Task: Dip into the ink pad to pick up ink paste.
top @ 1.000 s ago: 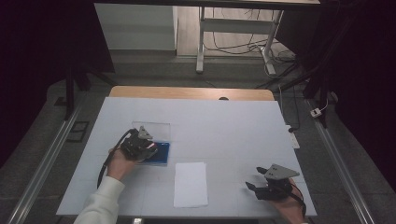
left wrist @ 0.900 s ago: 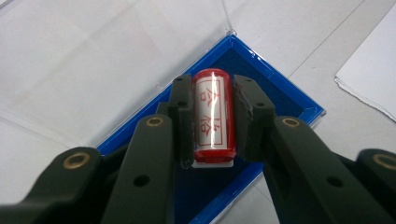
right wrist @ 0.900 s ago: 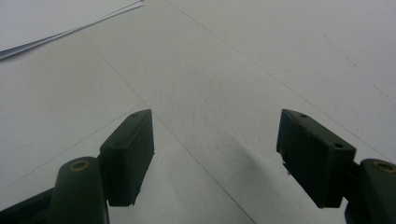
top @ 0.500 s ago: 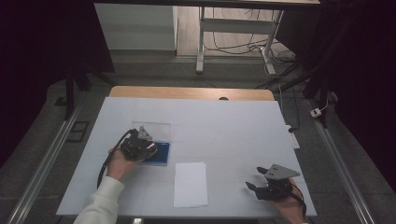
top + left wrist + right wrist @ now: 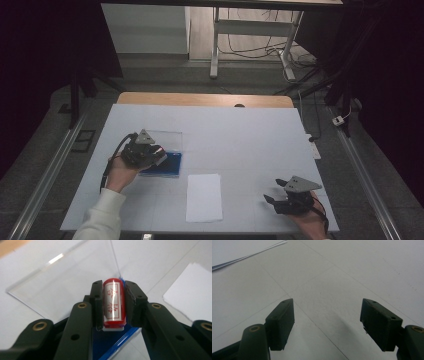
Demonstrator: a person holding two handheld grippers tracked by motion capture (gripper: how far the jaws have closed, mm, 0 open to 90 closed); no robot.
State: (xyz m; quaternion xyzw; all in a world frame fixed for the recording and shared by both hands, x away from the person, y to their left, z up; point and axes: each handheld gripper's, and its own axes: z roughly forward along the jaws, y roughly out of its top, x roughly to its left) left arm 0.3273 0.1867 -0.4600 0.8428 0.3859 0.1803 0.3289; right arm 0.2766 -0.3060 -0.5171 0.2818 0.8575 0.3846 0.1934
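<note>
My left gripper (image 5: pixel 113 305) is shut on a red stamp (image 5: pixel 114 302) with a white label and red characters. It holds the stamp just over a blue ink pad (image 5: pixel 171 162), whose clear lid (image 5: pixel 62 280) lies open behind it. In the high view the left gripper (image 5: pixel 156 156) sits at the table's left. A white sheet of paper (image 5: pixel 204 197) lies near the front middle. My right gripper (image 5: pixel 272 192) rests low at the front right, open, with nothing between its jaws (image 5: pixel 327 322).
The white table top (image 5: pixel 240 140) stretches wide behind and between the two grippers. A corner of the paper stack (image 5: pixel 242 252) lies at the upper left in the right gripper view. Beyond the table stand a desk frame and floor cables (image 5: pixel 250 45).
</note>
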